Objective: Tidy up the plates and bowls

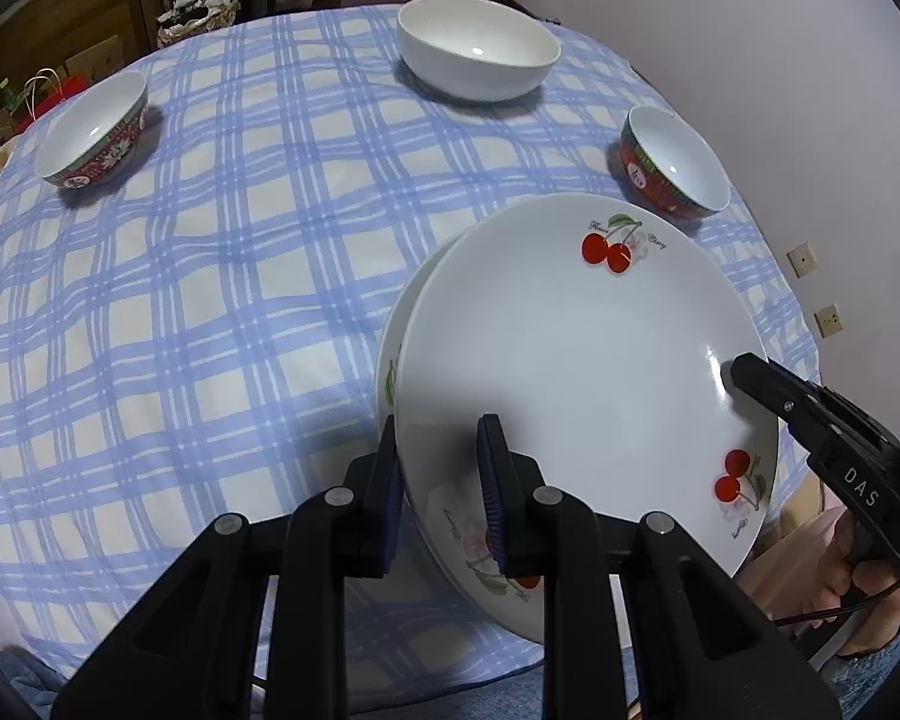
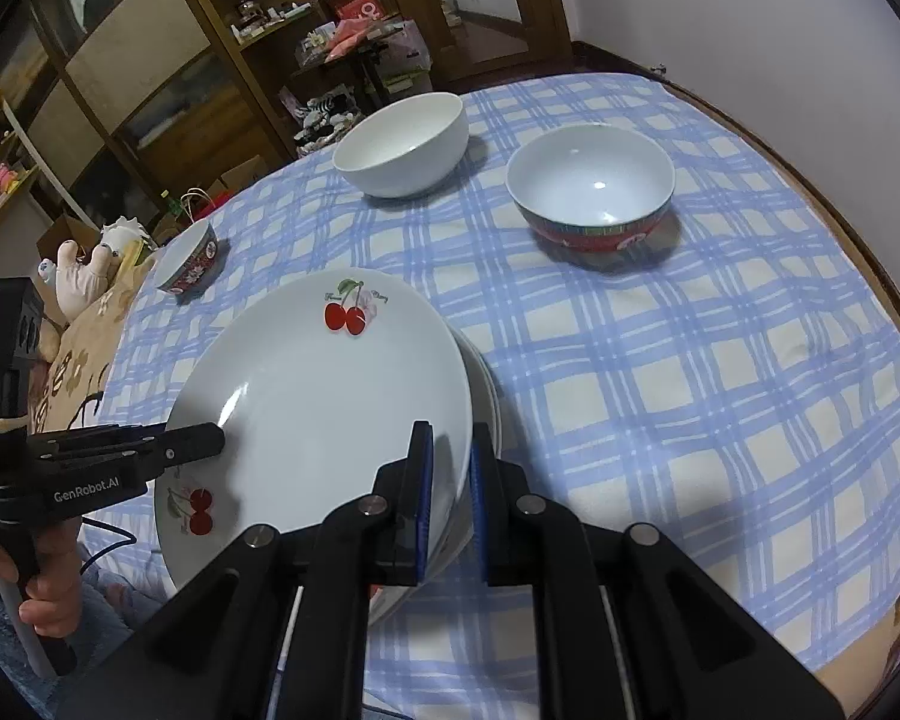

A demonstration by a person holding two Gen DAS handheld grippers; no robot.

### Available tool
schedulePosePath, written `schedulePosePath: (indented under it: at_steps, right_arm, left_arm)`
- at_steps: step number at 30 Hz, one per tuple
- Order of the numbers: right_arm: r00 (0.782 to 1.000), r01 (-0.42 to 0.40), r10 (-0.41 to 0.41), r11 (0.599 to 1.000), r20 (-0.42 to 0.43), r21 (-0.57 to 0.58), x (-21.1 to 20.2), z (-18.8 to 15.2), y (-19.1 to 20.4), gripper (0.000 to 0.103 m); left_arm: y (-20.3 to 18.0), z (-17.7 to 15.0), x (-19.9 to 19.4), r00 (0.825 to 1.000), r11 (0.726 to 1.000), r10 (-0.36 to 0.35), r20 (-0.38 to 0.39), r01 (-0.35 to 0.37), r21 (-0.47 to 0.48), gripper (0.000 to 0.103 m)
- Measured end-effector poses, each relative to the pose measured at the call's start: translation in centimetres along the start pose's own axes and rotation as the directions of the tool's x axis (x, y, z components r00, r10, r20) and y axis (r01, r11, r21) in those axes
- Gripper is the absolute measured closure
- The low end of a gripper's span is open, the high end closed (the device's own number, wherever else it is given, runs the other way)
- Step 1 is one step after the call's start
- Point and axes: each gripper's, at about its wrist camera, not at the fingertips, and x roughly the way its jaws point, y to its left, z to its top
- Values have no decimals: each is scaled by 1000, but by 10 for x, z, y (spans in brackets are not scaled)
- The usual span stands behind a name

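Left gripper [image 1: 441,492] and right gripper [image 2: 450,498] each pinch opposite rims of the top plate [image 1: 570,372], held just over a second plate [image 1: 399,354] on the table [image 1: 180,300]. Uneven lowering could make it slip or clack, chipping both

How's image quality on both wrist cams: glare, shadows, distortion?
Left wrist view: strong fisheye bending of the checked tablecloth, dark vignette corners, a glare streak on the top plate near the right tongs, soft shadow behind the left tongs. Right wrist view: same bending, pinpoint highlights in the white bowl and red-rimmed bowl, sharp overall.
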Motion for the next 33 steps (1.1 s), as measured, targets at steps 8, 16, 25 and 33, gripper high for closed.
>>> schedulePosePath:
  at_steps: [8, 16, 25, 33]
  right_arm:
    - [1000, -8, 8, 1000, -11, 3, 9, -1, -1, 90]
    - [1000, -11, 11, 1000, -25, 10, 17, -2, -3, 90]
    - [999, -18, 18, 1000, -35, 24, 22, -3, -6, 90]
    - [998, -39, 41, 998, -45, 47, 27, -3, -11, 90]
  left_arm:
    - [5, 2, 6, 1000, 1000, 3, -13, -3, -23, 81]
    - [6, 4, 10, 1000, 1000, 8, -25, -8, -26, 81]
    - [6, 5, 13, 1000, 1000, 16, -27, -16, -18, 81]
    - [6, 6, 16, 999, 999, 44, -24, -44, 3, 81]
